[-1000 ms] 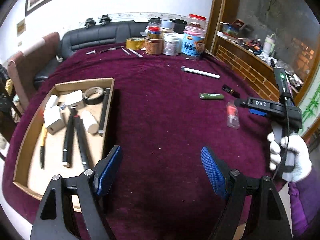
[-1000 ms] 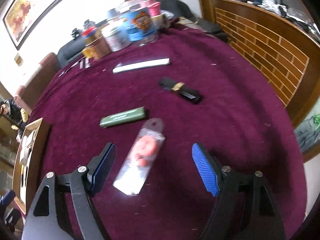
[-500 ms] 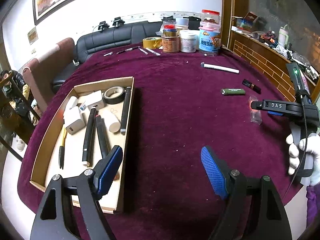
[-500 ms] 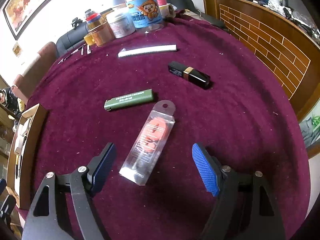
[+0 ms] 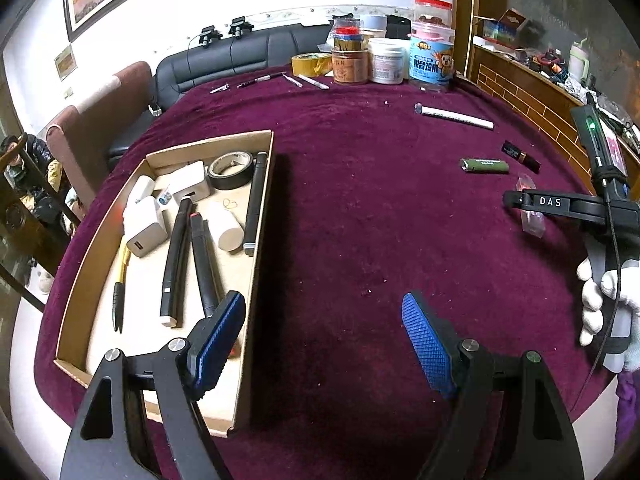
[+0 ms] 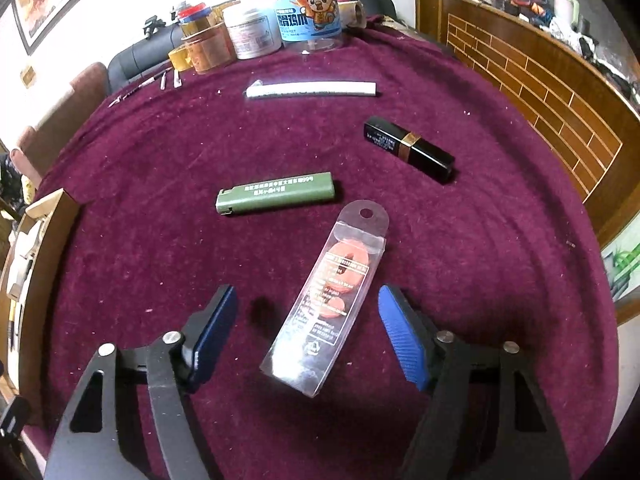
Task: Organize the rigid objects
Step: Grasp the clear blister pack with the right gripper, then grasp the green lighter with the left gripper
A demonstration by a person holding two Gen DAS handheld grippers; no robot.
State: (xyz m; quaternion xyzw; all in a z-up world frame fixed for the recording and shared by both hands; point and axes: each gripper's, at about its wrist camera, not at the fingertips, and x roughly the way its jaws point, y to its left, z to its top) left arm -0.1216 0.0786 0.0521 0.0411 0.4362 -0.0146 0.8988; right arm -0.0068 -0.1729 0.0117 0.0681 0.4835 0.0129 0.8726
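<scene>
1. The right tool [image 6: 308,320] hangs low over the round desk covered with dark purple cloth [image 6: 160,152]. Its jaws have just been closing, but they are not yet pressing on anything.
2. Between the blue pads lies a clear plastic blister pack with orange round pieces inside [image 6: 328,296]. It lies flat and slanted, with its hanging hole pointing away from the tool. There is a gap on both sides – the pads do not touch it.
3. Just beyond the pack lies a green lighter with white print [image 6: 276,194]. To the right of the lighter is a black lipstick tube with a gold band [image 6: 408,148], and farther back a long white tube [image 6: 312,89].
4. The left tool [image 5: 320,340] is open and holds nothing. One pad is over the edge of a shallow cardboard tray [image 5: 262,264] – the other is over bare cloth.
5. In the tray lie a white charger [image 5: 144,226], a roll of black tape [image 5: 232,168], black pens and other small things.
6. A hand in a white glove [image 5: 608,304] holds the handle of the right tool.
</scene>
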